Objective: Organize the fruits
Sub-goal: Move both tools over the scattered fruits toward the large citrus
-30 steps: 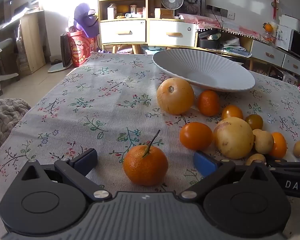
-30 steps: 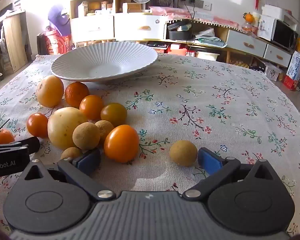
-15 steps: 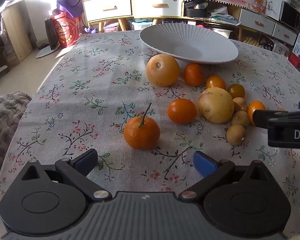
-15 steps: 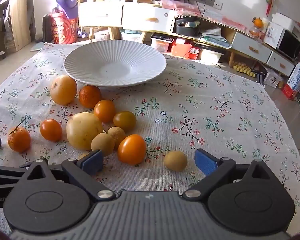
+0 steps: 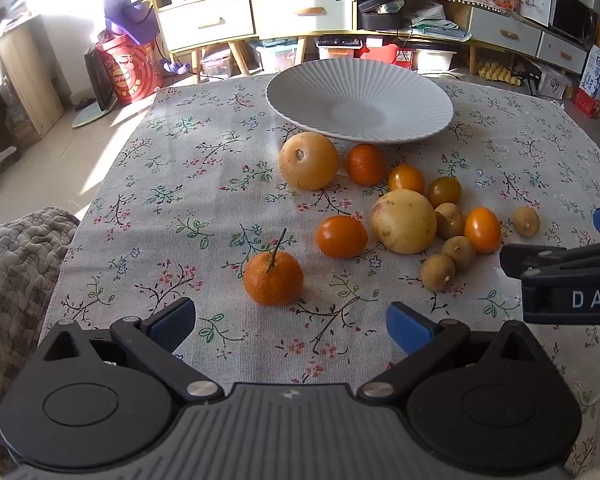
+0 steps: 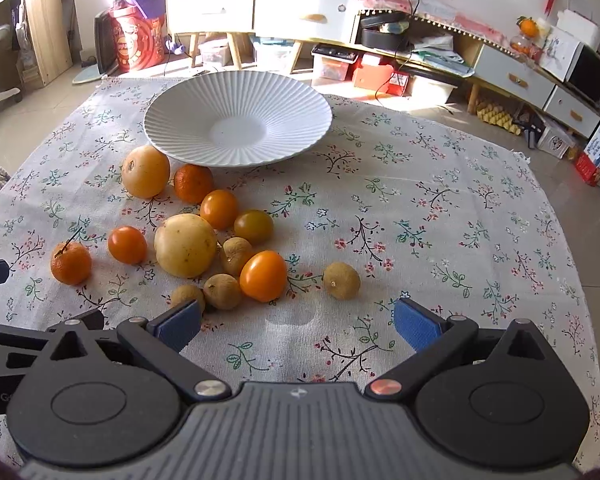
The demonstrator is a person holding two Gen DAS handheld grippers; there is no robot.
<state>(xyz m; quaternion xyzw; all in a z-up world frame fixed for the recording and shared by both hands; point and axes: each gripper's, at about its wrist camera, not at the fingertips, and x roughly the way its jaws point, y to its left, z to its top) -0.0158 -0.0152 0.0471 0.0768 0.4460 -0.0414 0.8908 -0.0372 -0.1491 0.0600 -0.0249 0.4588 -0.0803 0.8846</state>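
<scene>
Left wrist view: left gripper [image 5: 288, 322], jaws apart, hangs above the stemmed tangerine [image 5: 273, 283]; right gripper [image 6: 296, 326] is spread too. All fruit lies off the plate [image 5: 360, 100]. Best to descend straight, straddle the tangerine, close gently.

Bright sunlight from the upper left blows out the floor [image 5: 112, 148]; sharp focus, fisheye bending at the edges

We see a table under a floral tablecloth [image 6: 420, 200] carrying a white ribbed plate [image 6: 180, 128] and scattered fruits [image 6: 185, 245].
</scene>
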